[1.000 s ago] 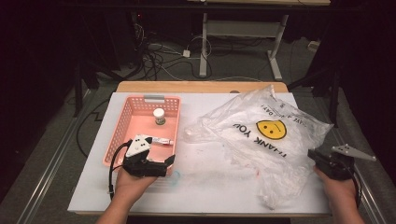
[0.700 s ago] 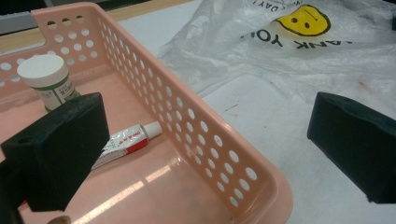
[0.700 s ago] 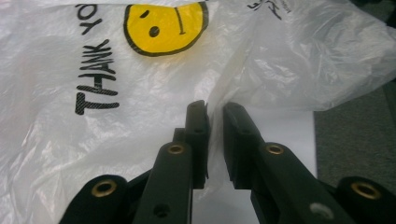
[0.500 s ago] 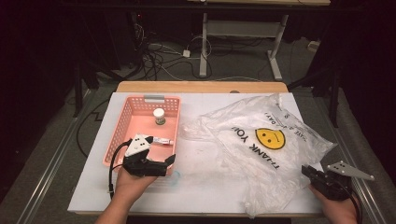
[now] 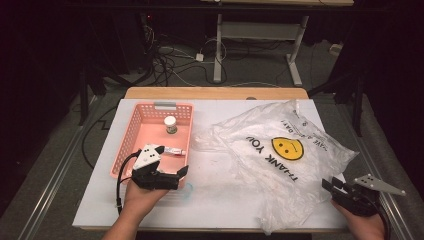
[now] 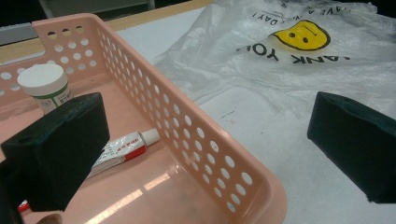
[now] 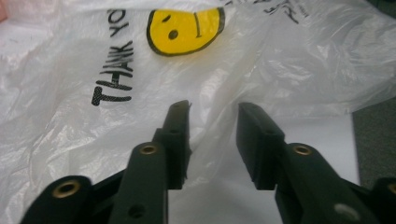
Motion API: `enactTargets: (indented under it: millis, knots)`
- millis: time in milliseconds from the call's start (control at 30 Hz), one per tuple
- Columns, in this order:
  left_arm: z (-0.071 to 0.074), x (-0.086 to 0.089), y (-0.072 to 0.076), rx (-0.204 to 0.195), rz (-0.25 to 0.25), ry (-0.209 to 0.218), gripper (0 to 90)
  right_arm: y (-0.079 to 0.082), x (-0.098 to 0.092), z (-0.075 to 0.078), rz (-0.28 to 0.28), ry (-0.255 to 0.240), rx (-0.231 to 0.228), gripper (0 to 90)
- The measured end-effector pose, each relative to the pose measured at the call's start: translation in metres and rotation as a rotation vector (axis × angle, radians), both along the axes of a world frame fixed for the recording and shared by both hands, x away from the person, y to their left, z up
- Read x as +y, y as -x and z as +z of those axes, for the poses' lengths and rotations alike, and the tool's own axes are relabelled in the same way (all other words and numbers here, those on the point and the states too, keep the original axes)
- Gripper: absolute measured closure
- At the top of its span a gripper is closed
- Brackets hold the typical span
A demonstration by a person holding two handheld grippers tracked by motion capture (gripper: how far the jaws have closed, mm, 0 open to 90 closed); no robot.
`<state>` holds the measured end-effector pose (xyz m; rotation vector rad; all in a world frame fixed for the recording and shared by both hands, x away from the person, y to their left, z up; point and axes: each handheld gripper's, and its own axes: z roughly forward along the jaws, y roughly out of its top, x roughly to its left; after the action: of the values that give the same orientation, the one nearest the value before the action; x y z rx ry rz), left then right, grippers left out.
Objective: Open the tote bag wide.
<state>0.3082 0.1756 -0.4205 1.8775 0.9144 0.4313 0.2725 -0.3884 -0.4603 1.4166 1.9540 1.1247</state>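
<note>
A clear plastic bag (image 5: 280, 155) printed with a yellow smiley and "THANK YOU" lies crumpled over the right half of the white table (image 5: 220, 200). My right gripper (image 5: 330, 186) is at the bag's near right corner. Its jaws have just been opening, and in the right gripper view (image 7: 214, 112) they stand apart with a fold of the bag (image 7: 140, 70) between them, unpressed. My left gripper (image 5: 181, 176) is open at the near right corner of a pink perforated basket (image 5: 131, 135). In the left gripper view (image 6: 205, 126) its jaws straddle the basket's wall (image 6: 187, 121).
The basket holds a small white-capped jar (image 5: 170, 124) and a white and red tube (image 5: 172, 151). A wooden strip (image 5: 215, 93) borders the table's far edge. Beyond it are cables and a desk frame on the dark floor.
My right gripper moved toward the table's near edge, pulling the bag's corner with it, and its jaws have parted. The left gripper kept still.
</note>
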Motion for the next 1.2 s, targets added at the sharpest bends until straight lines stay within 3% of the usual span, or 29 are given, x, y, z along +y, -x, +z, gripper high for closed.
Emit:
enactTargets:
  millis: [100,567,667,700,733,833,933,1067,1200]
  knots:
    - [-0.001,0.0,0.0,0.002,-0.003,0.003,0.0,0.004,-0.005,0.007,-0.014,-0.032,-0.036,58.2]
    - [0.0,0.0,0.0,-0.007,0.0,0.004,0.0,0.014,0.0,0.017,0.034,-0.036,-0.086,53.5]
    - [0.0,0.0,0.0,-0.008,0.002,0.001,0.0,0.013,0.003,0.018,0.053,-0.046,-0.102,46.2]
    - [0.0,0.0,0.0,-0.009,0.003,-0.001,0.0,0.011,0.006,0.018,0.074,-0.054,-0.116,37.4]
    - [0.0,0.0,0.0,-0.007,0.005,-0.003,0.0,0.011,0.006,0.018,0.074,-0.054,-0.116,37.4]
    - [-0.001,-0.001,-0.001,-0.004,0.005,-0.012,0.0,0.004,0.017,0.017,0.122,-0.068,-0.129,16.3]
    - [-0.001,-0.002,-0.001,0.0,0.003,-0.018,0.0,0.0,0.025,0.018,0.147,-0.056,-0.14,12.9]
    - [-0.001,-0.003,-0.001,0.01,0.001,-0.02,0.0,-0.01,0.04,0.023,0.175,-0.048,-0.151,0.0]
    - [-0.002,-0.003,-0.002,0.02,0.002,-0.022,0.0,-0.021,0.052,0.029,0.184,-0.032,-0.152,0.0]
